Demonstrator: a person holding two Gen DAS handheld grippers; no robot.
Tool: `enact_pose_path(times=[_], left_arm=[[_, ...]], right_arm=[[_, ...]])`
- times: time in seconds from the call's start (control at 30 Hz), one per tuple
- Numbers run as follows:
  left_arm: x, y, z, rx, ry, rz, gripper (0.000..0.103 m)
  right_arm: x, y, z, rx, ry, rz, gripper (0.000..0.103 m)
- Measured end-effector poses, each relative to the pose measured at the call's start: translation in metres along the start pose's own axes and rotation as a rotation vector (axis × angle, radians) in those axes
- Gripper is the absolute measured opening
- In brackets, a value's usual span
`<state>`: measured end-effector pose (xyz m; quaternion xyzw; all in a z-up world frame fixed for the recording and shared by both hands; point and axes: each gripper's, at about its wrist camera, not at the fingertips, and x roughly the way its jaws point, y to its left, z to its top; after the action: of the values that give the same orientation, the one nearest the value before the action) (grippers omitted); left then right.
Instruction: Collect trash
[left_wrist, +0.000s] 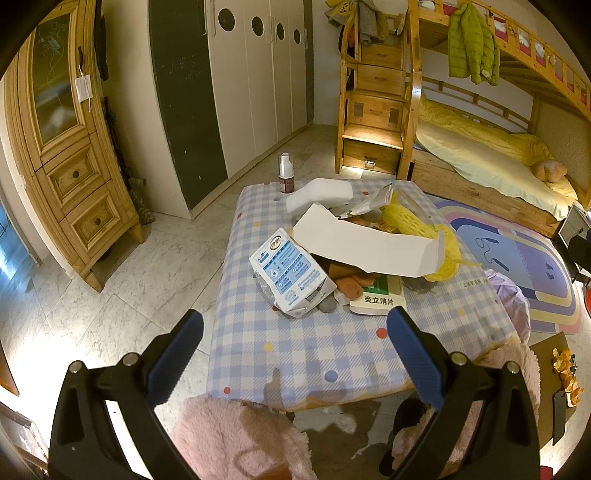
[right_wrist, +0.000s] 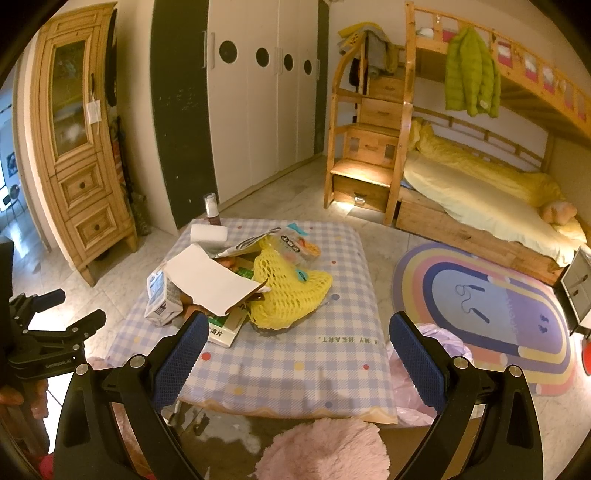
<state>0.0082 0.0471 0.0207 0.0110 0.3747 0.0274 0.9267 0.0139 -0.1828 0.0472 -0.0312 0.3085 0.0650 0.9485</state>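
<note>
Both jaws agape above table trash (left_wrist: 343, 251)

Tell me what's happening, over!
Left gripper open, empty. Right gripper open, empty. Trash pile untouched on checkered table. Nothing blocking.

On the table (right_wrist: 295, 354), a bottle (right_wrist: 211, 210) is set at the far-left corner; a carton (right_wrist: 160, 295) lies left of the net (right_wrist: 291, 291), a rug (right_wrist: 491, 314) right.
</note>
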Motion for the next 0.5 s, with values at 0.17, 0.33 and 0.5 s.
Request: enact_pose_path(times=[0.17, 0.33, 0.5], left_arm=[[0.0, 0.0009, -0.0015, -0.001, 0.0, 0.0, 0.096], [0.0001, 0.0009, -0.0018, 0.0, 0.001, 0.0, 0.096], [0.0, 0.0006, -0.0007, -0.001, 0.001, 0.001, 0.096]], right_arm=[[-0.0004, -0.0001, 0.0004, -0.002, -0.001, 0.001, 0.097], [-0.0003, -0.0003, 0.0005, -0.001, -0.001, 0.001, 0.097], [0.0001, -0.0002, -0.0001, 0.0, -0.002, 0.002, 0.097]])
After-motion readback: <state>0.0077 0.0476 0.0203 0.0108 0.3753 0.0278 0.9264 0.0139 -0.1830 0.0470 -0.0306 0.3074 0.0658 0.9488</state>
